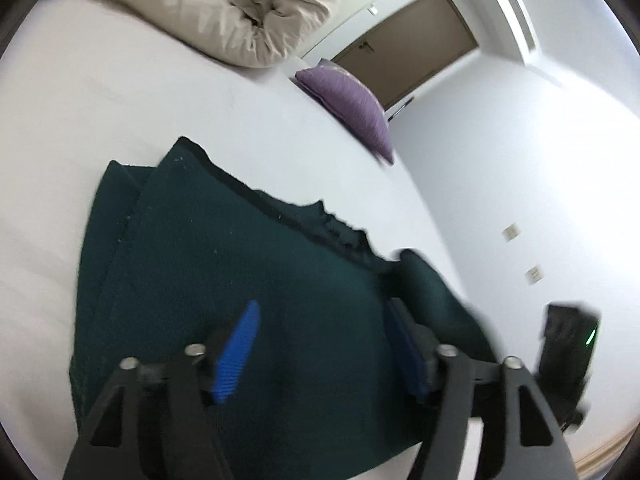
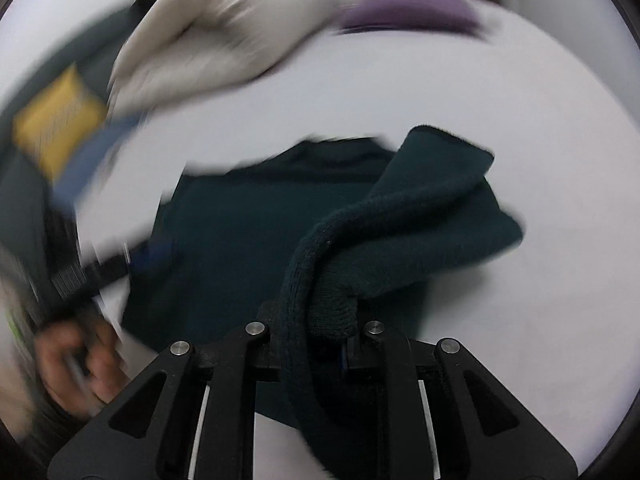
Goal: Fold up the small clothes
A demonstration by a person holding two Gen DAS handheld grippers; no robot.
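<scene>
A dark green knitted garment (image 1: pixel 200 260) lies spread on the white bed (image 1: pixel 100 100). In the left wrist view my left gripper (image 1: pixel 320 320) hovers just over the cloth. Its blue pads (image 1: pixel 240 352) stand wide apart, with only flat fabric beneath them. In the right wrist view my right gripper (image 2: pixel 320 316) is shut on a bunched edge of the same garment (image 2: pixel 240 240). A thick fold (image 2: pixel 420 220) rises from the jaws and drapes away to the right. The right gripper's fingertips are buried in the knit.
A rolled beige duvet (image 1: pixel 224 4) and a purple pillow (image 1: pixel 352 100) lie at the far side of the bed, before a brown door (image 1: pixel 404 48). A blurred black device with a green light (image 1: pixel 568 344) is at the right. A person's hand (image 2: pixel 80 364) shows at lower left.
</scene>
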